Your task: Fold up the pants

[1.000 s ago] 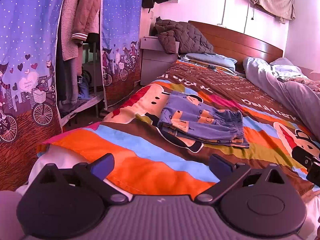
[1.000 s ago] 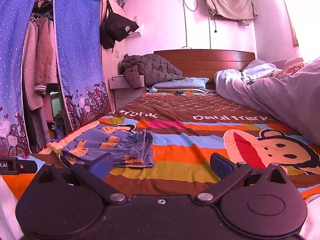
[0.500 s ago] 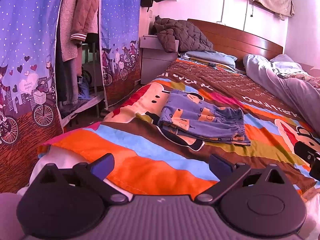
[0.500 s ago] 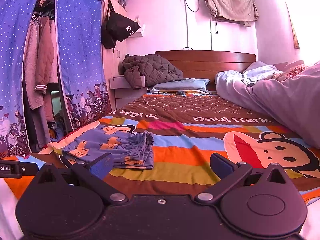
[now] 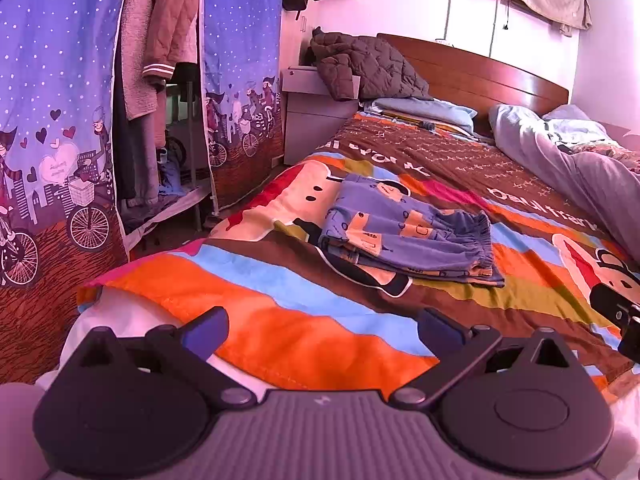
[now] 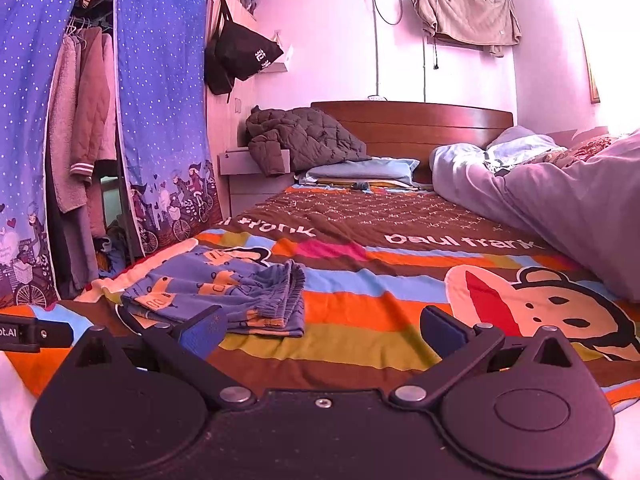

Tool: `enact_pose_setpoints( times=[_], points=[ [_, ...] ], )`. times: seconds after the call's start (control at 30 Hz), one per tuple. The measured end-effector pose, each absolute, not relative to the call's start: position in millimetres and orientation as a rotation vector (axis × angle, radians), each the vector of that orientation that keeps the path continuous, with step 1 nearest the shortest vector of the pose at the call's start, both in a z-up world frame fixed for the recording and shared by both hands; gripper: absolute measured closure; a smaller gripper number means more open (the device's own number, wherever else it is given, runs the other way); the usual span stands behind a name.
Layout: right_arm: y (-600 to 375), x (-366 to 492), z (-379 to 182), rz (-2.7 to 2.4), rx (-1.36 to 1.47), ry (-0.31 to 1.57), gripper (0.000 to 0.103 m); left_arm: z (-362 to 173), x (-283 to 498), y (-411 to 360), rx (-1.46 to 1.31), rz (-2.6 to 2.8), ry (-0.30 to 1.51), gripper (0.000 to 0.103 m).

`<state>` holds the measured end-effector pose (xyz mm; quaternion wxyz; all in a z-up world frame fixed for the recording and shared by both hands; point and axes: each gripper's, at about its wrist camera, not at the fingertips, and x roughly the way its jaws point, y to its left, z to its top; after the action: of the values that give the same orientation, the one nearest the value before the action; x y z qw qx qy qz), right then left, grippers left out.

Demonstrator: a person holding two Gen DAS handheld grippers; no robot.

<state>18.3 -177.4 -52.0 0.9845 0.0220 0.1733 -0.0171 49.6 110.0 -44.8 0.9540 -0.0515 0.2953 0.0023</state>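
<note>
Blue patterned pants (image 5: 408, 236) lie folded into a compact stack on the striped bedspread (image 5: 280, 320), waistband to the right. They also show in the right wrist view (image 6: 224, 292), left of centre. My left gripper (image 5: 322, 330) is open and empty, held back near the foot edge of the bed, well short of the pants. My right gripper (image 6: 322, 330) is open and empty, also near the foot edge, with its left finger (image 6: 202, 330) in front of the pants' near edge.
A grey duvet (image 6: 560, 208) is heaped on the bed's right side. A quilted jacket (image 6: 304, 140) lies on the nightstand by the headboard (image 6: 412, 124). A fabric wardrobe (image 5: 52, 120) with hanging clothes stands left of the bed.
Both grippers have drawn slightly back and tilted; the pants lie unmoved. Both stay open and empty.
</note>
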Motion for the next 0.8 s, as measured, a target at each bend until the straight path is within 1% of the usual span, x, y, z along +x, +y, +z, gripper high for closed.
enact_pose_setpoints(
  times=[0.8],
  points=[
    [-184.0, 19.1, -48.0, -0.046, 0.047, 0.336, 0.001, -43.0, 48.4, 104.3, -0.078, 0.015, 0.592, 0.0]
  ],
)
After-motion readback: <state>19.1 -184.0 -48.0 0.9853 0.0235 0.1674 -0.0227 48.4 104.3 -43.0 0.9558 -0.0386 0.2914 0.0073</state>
